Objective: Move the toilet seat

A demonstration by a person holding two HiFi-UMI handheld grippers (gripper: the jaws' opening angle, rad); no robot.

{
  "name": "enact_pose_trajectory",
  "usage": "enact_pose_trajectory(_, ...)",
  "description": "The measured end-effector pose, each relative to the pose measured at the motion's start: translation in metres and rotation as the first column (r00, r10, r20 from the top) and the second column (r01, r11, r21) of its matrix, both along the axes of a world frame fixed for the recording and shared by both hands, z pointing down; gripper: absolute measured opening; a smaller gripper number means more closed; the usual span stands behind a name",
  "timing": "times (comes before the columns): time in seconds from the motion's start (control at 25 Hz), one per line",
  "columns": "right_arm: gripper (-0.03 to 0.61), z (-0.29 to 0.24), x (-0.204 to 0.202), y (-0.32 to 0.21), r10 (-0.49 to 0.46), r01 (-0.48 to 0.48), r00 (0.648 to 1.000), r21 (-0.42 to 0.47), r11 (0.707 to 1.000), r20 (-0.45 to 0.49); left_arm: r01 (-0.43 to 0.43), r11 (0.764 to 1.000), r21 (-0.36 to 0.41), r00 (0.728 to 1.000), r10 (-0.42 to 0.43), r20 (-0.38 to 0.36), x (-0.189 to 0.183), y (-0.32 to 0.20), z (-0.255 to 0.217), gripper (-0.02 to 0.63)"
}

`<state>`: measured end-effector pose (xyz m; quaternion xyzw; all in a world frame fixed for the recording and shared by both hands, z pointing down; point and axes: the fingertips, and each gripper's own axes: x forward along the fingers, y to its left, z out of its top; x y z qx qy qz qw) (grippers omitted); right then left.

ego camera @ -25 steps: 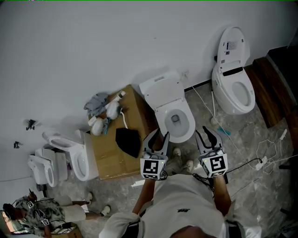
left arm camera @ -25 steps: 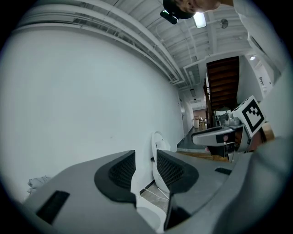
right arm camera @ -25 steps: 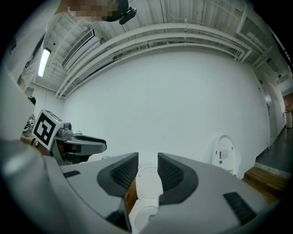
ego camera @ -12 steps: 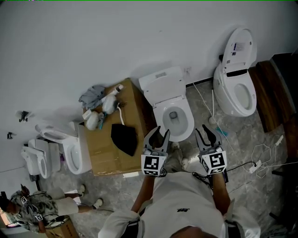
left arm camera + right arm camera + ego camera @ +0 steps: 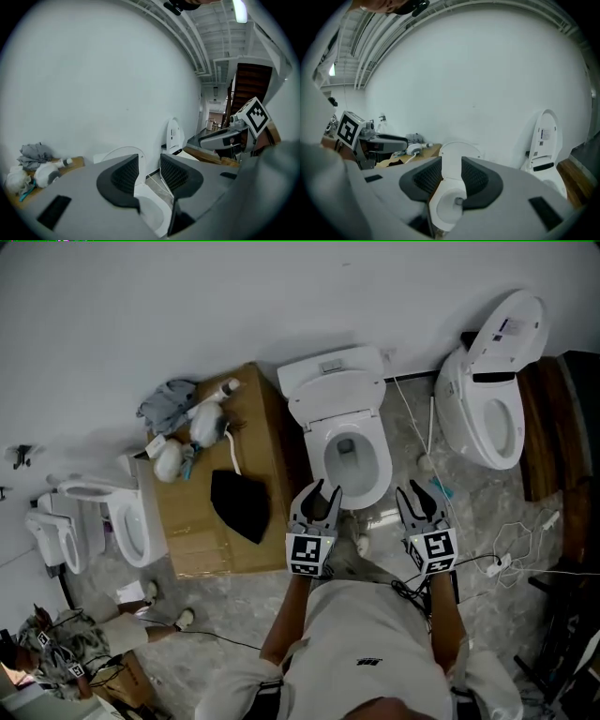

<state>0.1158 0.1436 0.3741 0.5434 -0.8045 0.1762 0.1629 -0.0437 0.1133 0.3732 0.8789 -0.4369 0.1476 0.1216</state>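
A white toilet (image 5: 370,474) stands against the wall at the middle, its bowl uncovered and its lid (image 5: 335,390) raised toward the wall. My left gripper (image 5: 323,491) hovers at the bowl's front left rim, shut with nothing in it. My right gripper (image 5: 419,491) hangs just right of the bowl's front, also shut and empty. In the left gripper view the left gripper (image 5: 150,164) points past the upright lid (image 5: 119,152). In the right gripper view the right gripper (image 5: 451,171) frames the lid (image 5: 459,150) and bowl (image 5: 447,206).
A cardboard box (image 5: 202,540) left of the toilet carries a black cloth (image 5: 239,507), rags and bottles (image 5: 178,418). A second toilet (image 5: 497,399) stands at right beside wooden steps (image 5: 548,427). Another toilet (image 5: 122,521) sits far left. Cables (image 5: 506,559) lie on the floor.
Both grippers have sunk and come forward together toward the middle toilet; its bowl now lies right at their tips. Their jaws look the same.
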Motion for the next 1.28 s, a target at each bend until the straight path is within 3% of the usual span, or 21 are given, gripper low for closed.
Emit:
enact_pose_trajectory(0.32,0.147,0.078,0.001,-0.031,0.004,-0.009,0.999,-0.177,0.984,-0.033,0.038,0.99,-0.135,0.999,-0.04,-0.013,-0.015,-0.034,0.078,0.161)
enact_pose_trajectory(0.64,0.147,0.155,0.002,-0.041,0.027,-0.028,1.0,-0.322,0.946,-0.006,0.098,0.956,-0.276,0.994,-0.105,-0.011,-0.026,-0.043,0.157,0.163)
enact_pose_trajectory(1.04,0.149,0.222,0.01,-0.044,0.013,-0.021,1.0,-0.397,0.917,-0.022,0.135,0.926,-0.353,0.991,-0.129,0.039,-0.028,-0.035,0.227,0.165)
enact_pose_trajectory(1.28,0.164,0.268,0.02,-0.039,-0.003,0.002,1.0,-0.449,0.893,-0.002,0.212,0.902,-0.375,0.977,-0.197,0.08,-0.03,-0.035,0.267,0.178)
